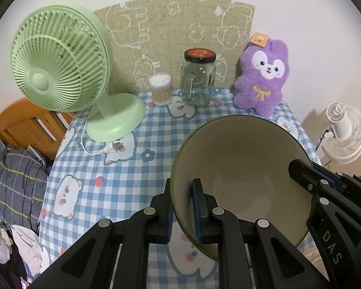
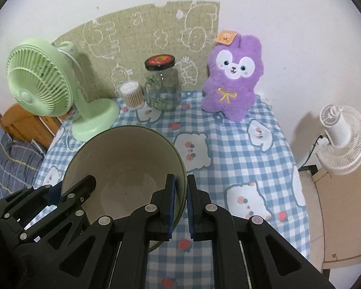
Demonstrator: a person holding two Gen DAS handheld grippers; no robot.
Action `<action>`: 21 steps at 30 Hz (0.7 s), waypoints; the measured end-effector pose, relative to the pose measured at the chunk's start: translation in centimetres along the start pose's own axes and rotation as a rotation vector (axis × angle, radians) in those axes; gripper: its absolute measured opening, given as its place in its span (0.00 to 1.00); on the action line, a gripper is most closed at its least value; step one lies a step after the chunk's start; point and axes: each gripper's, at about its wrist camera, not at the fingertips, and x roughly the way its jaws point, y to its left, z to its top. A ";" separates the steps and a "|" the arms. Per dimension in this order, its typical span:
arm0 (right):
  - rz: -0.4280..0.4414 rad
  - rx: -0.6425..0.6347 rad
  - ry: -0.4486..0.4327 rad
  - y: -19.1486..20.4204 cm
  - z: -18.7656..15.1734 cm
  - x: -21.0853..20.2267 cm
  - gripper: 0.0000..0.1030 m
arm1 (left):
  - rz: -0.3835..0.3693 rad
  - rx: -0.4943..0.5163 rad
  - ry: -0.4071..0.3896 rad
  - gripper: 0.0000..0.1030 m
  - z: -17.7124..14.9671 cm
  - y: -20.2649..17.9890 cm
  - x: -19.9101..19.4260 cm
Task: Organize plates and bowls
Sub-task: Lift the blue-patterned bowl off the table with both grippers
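Note:
A large bowl [image 1: 240, 159], cream inside with a dark green rim and outside, hangs tilted above the blue checked tablecloth [image 1: 113, 168], held from both sides. My left gripper [image 1: 182, 192] is shut on the bowl's left rim, one finger inside and one outside. In the right wrist view the same bowl [image 2: 125, 159] fills the lower left, and my right gripper [image 2: 180, 187] is shut on its right rim. The right gripper's finger [image 1: 300, 171] shows on the far rim in the left wrist view; the left gripper's finger [image 2: 84, 185] shows in the right wrist view. The bowl is empty.
A green desk fan [image 1: 60, 60] stands at the back left with its cord on the cloth. A glass jar with a black lid [image 1: 199, 79], a tub of cotton swabs [image 1: 160, 89] and a purple plush toy [image 1: 264, 77] line the wall. A white fan [image 2: 341, 139] stands beyond the table's right edge.

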 end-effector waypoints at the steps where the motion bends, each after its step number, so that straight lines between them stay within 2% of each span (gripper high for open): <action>1: -0.003 0.001 -0.006 0.1 -0.1 -0.6 0.11 | -0.003 0.002 -0.006 0.11 -0.2 0.0 -0.7; 12: -0.032 0.015 -0.049 1.3 -2.2 -7.0 0.11 | -0.032 0.014 -0.042 0.11 -1.9 0.7 -6.3; 21: -0.044 0.026 -0.065 2.5 -4.5 -10.4 0.11 | -0.042 0.028 -0.062 0.11 -4.2 1.6 -9.5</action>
